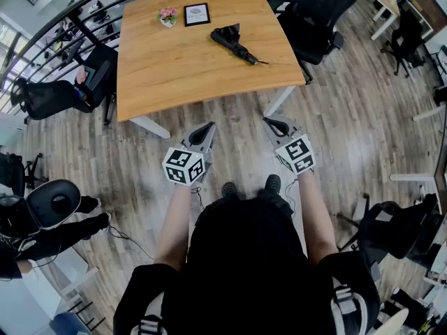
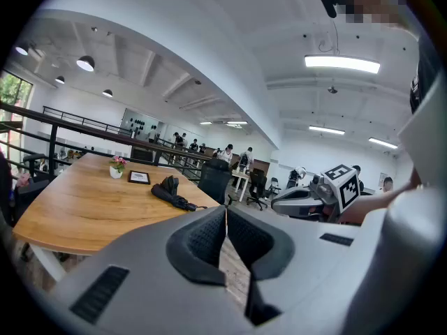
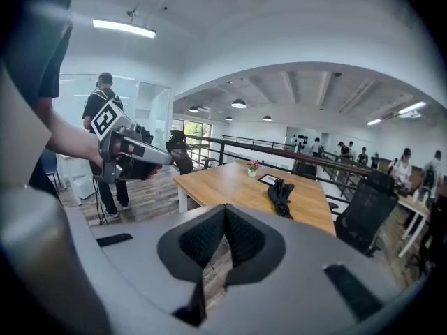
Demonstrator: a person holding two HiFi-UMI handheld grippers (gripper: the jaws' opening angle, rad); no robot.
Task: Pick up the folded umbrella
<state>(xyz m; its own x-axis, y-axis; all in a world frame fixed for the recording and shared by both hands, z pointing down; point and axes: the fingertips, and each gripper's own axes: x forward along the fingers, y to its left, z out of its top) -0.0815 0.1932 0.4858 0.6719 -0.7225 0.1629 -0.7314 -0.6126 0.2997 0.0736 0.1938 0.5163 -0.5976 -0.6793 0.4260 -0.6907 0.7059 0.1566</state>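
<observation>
The black folded umbrella lies flat on the wooden table, toward its 1 o'clock corner in the head view, with its thin end pointing to 4 o'clock. A dark frame and a small pot of pink flowers stand near it at 11 o'clock. At 6 o'clock from the table, over the plank floor, the left tongs and right tongs are side by side, each pressed together on nothing, well apart from the umbrella.
</observation>
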